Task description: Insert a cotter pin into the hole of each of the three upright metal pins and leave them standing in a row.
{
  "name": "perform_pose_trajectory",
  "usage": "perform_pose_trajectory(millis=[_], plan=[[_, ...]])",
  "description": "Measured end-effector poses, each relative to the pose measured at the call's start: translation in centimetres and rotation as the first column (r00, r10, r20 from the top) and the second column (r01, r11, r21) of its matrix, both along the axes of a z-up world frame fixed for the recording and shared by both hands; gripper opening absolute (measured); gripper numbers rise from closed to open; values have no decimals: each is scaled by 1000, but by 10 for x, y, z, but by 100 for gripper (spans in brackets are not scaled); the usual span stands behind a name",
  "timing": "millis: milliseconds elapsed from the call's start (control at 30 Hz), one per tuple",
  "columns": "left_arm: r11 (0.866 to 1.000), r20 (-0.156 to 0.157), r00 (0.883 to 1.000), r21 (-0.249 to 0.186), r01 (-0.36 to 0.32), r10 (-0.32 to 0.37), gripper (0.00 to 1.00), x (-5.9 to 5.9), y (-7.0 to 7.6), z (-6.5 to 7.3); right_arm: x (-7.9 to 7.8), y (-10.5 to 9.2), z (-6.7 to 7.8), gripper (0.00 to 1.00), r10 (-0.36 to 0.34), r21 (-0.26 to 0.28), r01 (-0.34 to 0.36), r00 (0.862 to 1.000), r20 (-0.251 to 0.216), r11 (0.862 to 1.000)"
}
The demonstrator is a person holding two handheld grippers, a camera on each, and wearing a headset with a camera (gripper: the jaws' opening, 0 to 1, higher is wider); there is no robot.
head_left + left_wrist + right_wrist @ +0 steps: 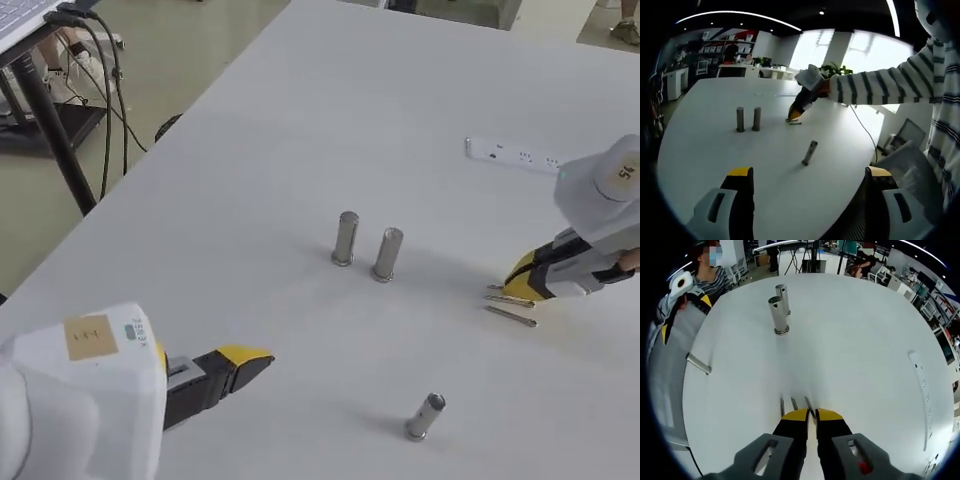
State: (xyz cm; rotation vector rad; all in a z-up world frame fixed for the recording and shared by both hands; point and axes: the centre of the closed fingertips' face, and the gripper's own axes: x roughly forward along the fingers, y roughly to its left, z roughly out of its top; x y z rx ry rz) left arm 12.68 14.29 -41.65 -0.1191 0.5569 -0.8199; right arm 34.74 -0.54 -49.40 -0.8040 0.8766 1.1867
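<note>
Head view shows two metal pins (345, 238) upright, third pin (425, 417) toppled.

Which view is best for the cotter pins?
Right gripper view: three cotter pins lie close up, just ahead of the right gripper. Head view shows two beside it; left gripper view, faint slivers.

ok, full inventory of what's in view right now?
upright metal pins: 2, silver, side by side mid-table
lying metal pin: 1, silver, nearer the person, apart from the two
cotter pins: 3, silver, at the right claw's tips
power strip: 1, white, far side
table: 1, white
cables: several, black, beside the table
sleeve: 1, striped, behind the right claw
left claw: yellow-tipped, open
right claw: yellow-tipped, jaws nearly together
</note>
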Motion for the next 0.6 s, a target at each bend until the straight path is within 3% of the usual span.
perform_pose_trajectory(millis=[167, 600], plan=[[1000, -2, 1000, -3, -5, 5, 90, 2, 2, 0, 0, 4, 0, 0, 35, -17, -35, 999, 2, 999], [1000, -5, 1000, -15, -11, 11, 90, 5, 2, 4, 0, 9, -2, 0, 154, -185, -151, 988, 3, 971]])
